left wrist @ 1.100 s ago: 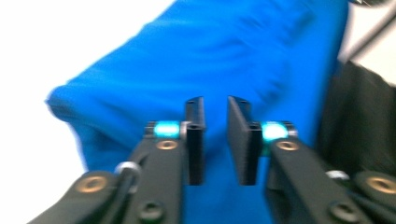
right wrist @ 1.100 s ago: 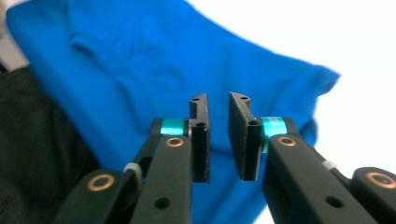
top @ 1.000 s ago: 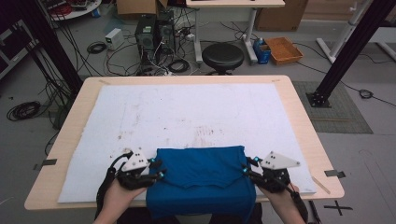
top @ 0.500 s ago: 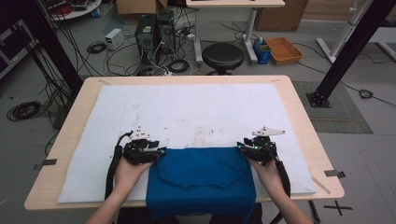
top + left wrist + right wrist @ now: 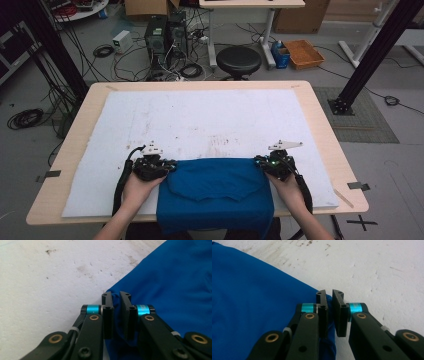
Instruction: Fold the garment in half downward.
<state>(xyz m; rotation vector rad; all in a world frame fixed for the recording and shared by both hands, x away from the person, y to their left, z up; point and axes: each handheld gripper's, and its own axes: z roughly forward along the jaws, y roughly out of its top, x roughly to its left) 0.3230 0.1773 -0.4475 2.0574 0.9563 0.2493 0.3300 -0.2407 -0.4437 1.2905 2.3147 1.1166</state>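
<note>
At the near edge of the table [image 5: 320,107], the blue cloth [image 5: 215,197] lies on the white foam board [image 5: 210,117], and its lower part hangs over the front edge toward the person. The left gripper [image 5: 167,166] is at the far left corner of the cloth; its jaws have just been closing and now they pinch the fabric corner between them, as the left gripper view shows. The right gripper [image 5: 260,162] is at the far right corner, and its jaws have also just been closing and clamp that corner. Beyond the table, a black stool [image 5: 239,60] stands on the floor among cables.
</note>
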